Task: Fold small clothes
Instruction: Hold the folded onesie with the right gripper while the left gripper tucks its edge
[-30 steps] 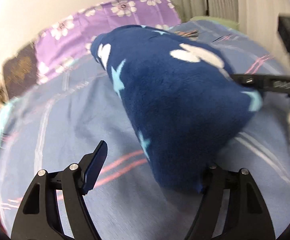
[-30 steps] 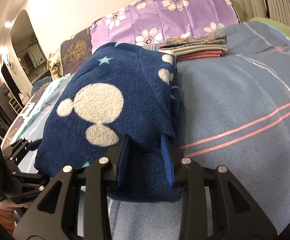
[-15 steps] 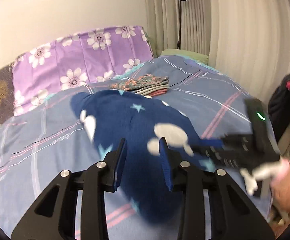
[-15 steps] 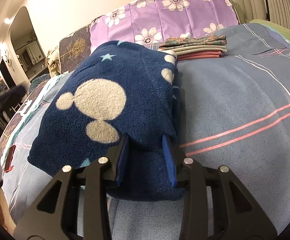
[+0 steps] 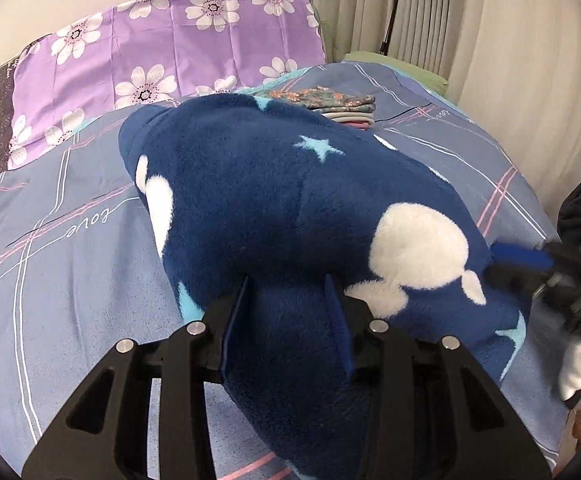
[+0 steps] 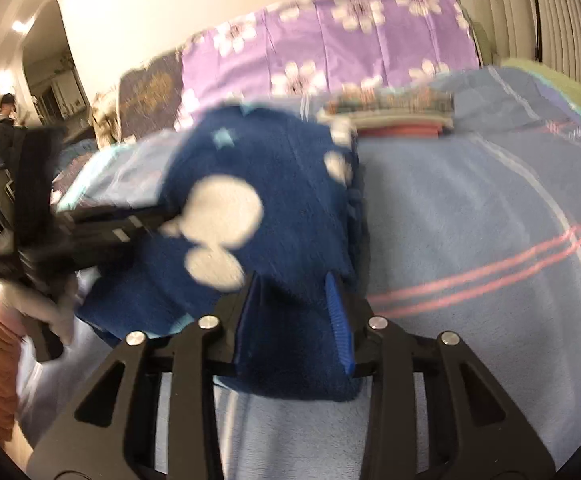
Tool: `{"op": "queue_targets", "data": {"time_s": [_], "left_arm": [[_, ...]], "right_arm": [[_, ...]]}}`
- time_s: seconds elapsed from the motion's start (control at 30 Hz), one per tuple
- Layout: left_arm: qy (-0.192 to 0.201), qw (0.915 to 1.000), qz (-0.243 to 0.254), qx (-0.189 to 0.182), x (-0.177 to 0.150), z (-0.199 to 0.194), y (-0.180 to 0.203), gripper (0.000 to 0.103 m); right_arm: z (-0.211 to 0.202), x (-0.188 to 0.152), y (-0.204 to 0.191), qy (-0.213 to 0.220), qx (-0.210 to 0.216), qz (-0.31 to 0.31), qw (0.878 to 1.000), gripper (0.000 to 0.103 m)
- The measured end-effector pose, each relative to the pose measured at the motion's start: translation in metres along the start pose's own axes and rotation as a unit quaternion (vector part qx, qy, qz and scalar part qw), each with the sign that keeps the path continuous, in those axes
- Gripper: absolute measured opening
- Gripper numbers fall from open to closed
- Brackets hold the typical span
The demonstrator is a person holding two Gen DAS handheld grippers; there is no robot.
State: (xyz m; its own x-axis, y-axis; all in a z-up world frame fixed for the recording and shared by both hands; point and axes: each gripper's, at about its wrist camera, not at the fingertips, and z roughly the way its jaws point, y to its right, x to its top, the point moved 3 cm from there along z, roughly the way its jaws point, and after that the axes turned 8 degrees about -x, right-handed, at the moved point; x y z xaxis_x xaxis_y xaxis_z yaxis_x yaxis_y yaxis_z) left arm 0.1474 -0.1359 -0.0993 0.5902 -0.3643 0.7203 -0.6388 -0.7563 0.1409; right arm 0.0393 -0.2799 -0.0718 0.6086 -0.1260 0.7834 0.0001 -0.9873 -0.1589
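Two grippers are clamping one item: a thick navy fleece garment [image 5: 274, 216], plush and deep-piled, printed with cream rounded blobs and pale blue stars. It is lying bunched on a smooth blue bedspread [image 5: 62, 280] crossed by thin pink and white lines.

The left gripper [image 5: 290, 312] is pinching a fold of the fleece at its near edge, blue pads narrow and pressed into the pile. Its jaws have just been closing and then easing slightly, with the cloth between them now. The right gripper [image 6: 294, 312] is likewise holding a narrow fold at the garment's near corner, pads sunk into the nap; in the left wrist view it is showing at 3 o'clock [image 5: 530, 260].

At 12 o'clock of the garment, a flat stack of folded clothes [image 5: 330, 106] is sitting, floral piece on top. Beyond it a glossy purple pillow [image 5: 162, 44] with white flowers is leaning at the head of the bed. A pleated curtain [image 5: 490, 32] is hanging at 2 o'clock.

Against the earlier frames, the left gripper was wide and beside the garment; now it is gripping it. The right wrist view is blurred and the garment is lifting off the bedspread, bulging higher.
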Motion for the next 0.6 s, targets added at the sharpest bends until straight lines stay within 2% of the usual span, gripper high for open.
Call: {"op": "queue_targets", "data": {"time_s": [0.1,0.2,0.27,0.33,0.4,0.47,0.53,0.6], "left_arm": [[0.002,1.0000,0.003,0.004,0.000,0.000,0.000,0.040],[0.005,1.0000,0.001,0.005,0.001,0.002,-0.001,0.040],[0.010,0.9999,0.000,0.005,0.000,0.001,-0.001,0.040],[0.013,0.9999,-0.001,0.002,0.000,0.001,-0.002,0.040],[0.017,0.9998,0.005,-0.001,-0.001,0.003,-0.002,0.040],[0.017,0.9998,0.012,0.002,0.000,0.003,-0.001,0.040],[0.019,0.9996,0.020,0.007,0.002,-0.001,0.000,0.041],[0.031,0.9992,0.026,0.006,0.006,-0.008,0.003,0.039]], "right_arm": [[-0.012,0.030,-0.008,0.036,0.016,-0.005,0.999,0.034],[-0.006,0.046,-0.017,0.052,0.011,-0.013,0.999,0.034],[0.021,0.044,-0.020,0.022,-0.003,-0.017,1.000,0.034],[0.076,0.024,-0.014,-0.046,-0.029,-0.023,0.998,0.035],[0.088,0.016,-0.006,-0.024,-0.011,-0.012,1.000,0.036],[0.084,0.022,-0.005,-0.041,-0.009,-0.001,0.999,0.036],[0.083,0.024,-0.010,-0.043,-0.017,-0.027,0.999,0.036],[0.082,0.023,-0.009,-0.045,-0.015,-0.027,0.999,0.037]]}}
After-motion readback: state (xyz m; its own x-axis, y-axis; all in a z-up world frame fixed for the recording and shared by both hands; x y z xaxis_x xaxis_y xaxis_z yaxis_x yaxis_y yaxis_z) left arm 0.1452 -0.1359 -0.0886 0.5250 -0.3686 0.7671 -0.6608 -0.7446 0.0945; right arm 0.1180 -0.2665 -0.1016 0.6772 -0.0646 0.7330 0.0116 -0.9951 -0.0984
